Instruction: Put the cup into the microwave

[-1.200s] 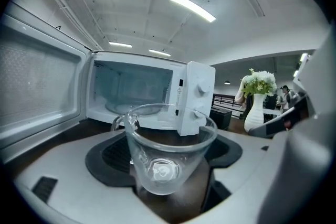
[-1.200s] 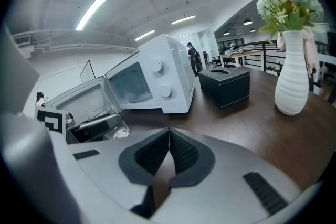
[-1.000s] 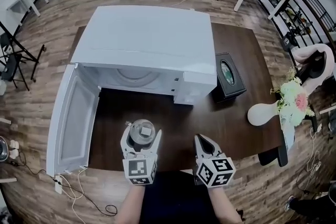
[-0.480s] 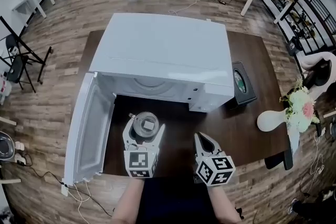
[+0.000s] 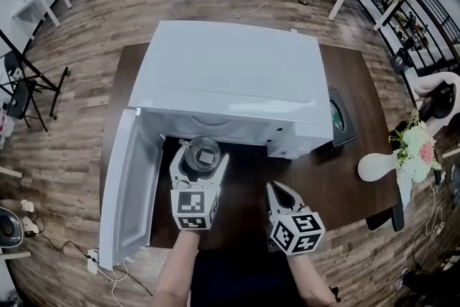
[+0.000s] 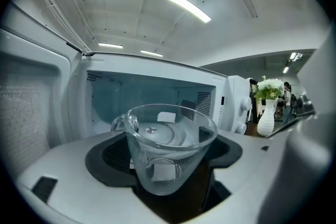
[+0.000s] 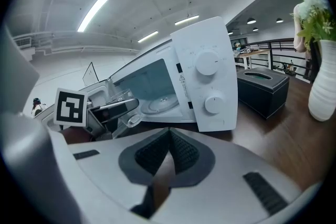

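A clear glass cup (image 5: 200, 156) with a handle is held in my left gripper (image 5: 199, 165), shut on it, right at the mouth of the open white microwave (image 5: 230, 75). In the left gripper view the cup (image 6: 169, 144) sits between the jaws, with the oven cavity and its glass turntable (image 6: 163, 134) straight behind it. My right gripper (image 5: 279, 195) is shut and holds nothing, lower right of the cup over the dark table. From the right gripper view I see the microwave's control panel (image 7: 207, 81) with two knobs, and the left gripper (image 7: 107, 110) with the cup at its opening.
The microwave door (image 5: 129, 190) swings open to the left. A black tissue box (image 5: 338, 118) stands right of the oven. A white vase with flowers (image 5: 399, 154) is at the table's right edge. Cables lie on the wood floor (image 5: 72, 241).
My left gripper has carried the cup forward, from the table in front of the oven up to its opening. The right gripper has stayed put.
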The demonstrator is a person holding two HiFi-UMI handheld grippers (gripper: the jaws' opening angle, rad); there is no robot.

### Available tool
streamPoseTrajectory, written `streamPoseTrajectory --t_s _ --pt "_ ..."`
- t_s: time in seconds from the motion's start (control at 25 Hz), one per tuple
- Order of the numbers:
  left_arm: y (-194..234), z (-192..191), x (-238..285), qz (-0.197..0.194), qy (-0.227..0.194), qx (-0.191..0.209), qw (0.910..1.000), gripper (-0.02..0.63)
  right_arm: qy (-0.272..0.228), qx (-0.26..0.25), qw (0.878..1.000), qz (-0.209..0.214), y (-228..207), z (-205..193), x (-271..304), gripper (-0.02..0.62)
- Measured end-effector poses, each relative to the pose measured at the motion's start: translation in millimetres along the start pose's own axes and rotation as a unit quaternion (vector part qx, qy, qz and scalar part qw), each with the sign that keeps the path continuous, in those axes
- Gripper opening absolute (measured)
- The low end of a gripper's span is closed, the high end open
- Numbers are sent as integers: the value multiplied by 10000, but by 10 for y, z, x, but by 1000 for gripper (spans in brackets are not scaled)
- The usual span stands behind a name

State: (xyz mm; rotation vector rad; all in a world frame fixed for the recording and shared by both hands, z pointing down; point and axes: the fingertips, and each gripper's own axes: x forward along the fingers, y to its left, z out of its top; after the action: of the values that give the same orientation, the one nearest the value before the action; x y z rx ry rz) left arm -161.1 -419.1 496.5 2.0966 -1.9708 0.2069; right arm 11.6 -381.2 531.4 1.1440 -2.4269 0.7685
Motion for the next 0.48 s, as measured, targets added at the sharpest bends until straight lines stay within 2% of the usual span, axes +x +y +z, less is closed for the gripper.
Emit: streamPoseTrajectory --t_s 0.48 --pt "171 188 429 -132 -111 199 9997 394 168 3 9999 18 69 -17 109 -6"
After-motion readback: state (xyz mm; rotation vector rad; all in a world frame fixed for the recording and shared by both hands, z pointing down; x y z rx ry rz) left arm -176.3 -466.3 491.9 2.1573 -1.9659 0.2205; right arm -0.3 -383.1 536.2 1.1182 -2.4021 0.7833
